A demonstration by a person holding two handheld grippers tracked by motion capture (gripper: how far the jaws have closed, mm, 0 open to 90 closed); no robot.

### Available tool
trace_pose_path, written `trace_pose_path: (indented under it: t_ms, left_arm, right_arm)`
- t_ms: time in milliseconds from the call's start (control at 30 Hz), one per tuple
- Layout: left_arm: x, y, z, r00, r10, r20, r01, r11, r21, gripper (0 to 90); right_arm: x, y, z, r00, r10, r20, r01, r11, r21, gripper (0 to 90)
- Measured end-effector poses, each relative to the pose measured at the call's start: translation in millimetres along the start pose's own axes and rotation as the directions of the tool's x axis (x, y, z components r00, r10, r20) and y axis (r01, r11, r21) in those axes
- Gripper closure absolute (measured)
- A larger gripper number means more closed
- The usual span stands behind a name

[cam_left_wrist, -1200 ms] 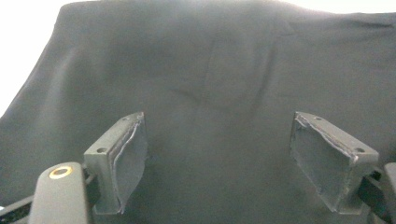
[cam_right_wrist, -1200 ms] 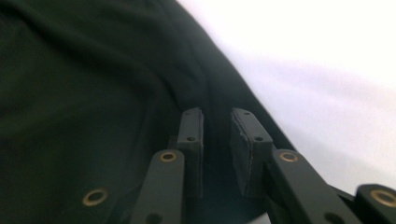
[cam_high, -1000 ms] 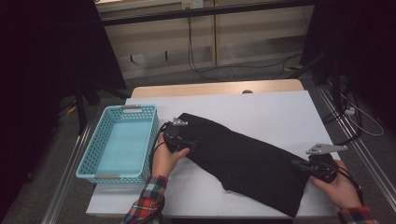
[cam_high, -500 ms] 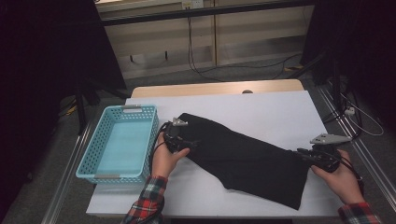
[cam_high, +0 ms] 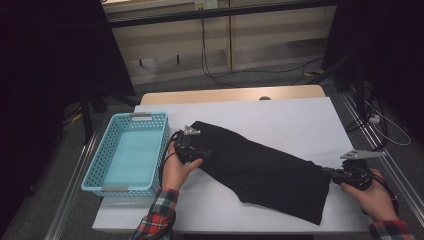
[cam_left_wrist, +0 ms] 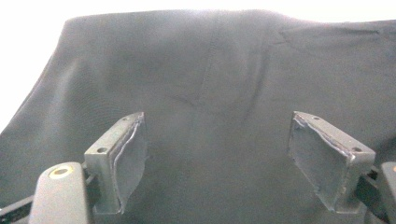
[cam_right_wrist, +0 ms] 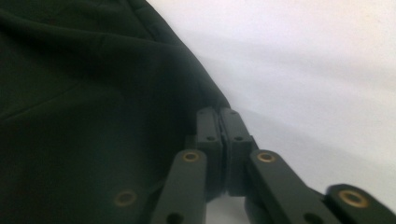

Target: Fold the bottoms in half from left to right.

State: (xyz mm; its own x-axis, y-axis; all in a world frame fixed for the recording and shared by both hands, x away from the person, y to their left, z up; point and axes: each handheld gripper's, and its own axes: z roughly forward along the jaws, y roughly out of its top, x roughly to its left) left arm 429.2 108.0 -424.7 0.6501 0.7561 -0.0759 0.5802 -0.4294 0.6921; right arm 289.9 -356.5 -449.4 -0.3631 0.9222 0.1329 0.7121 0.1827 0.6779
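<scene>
Right tool (cam_high: 327, 172) pinches black cloth (cam_high: 260, 167) corner (table-flat).

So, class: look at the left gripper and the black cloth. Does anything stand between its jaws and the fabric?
Nothing visible does. The left gripper hangs right over the black cloth with its jaws spread, and bare fabric lies in the gap between them. The blue basket sits off to the side on the table, out of the way.

Black cloth (cam_high: 260, 170): plain dark fabric, spread flat, long shape lying slantwise across table middle, far end toward left side, near end by front right corner.
</scene>
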Motion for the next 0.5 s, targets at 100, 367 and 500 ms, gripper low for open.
trace_pose_path:
  t_ms: [100, 367, 500]
  left_arm:
    - [0.1, 0.1, -1.2, 1.0, -0.003, 0.0, 0.003, 1.0, -0.002, 20.4]
    - [-0.1, 1.8, -2.5, 0.9999, 0.01, 0.005, -0.01, 0.9999, 0.004, 20.4]
    - [-0.2, 2.2, -2.8, 1.0, -0.003, 0.005, 0.003, 1.0, -0.008, 20.4]
  right_arm:
    - [-1.4, 3.2, -7.3, 0.9997, -0.017, 0.015, 0.017, 1.0, 0.001, 90.0]
    - [-11.5, -2.5, -21.6, 0.9984, -0.019, 0.053, 0.019, 1.0, -0.002, 74.9]
    - [-3.0, 13.8, -17.5, 0.9974, -0.049, 0.053, 0.051, 0.998, -0.044, 68.2]
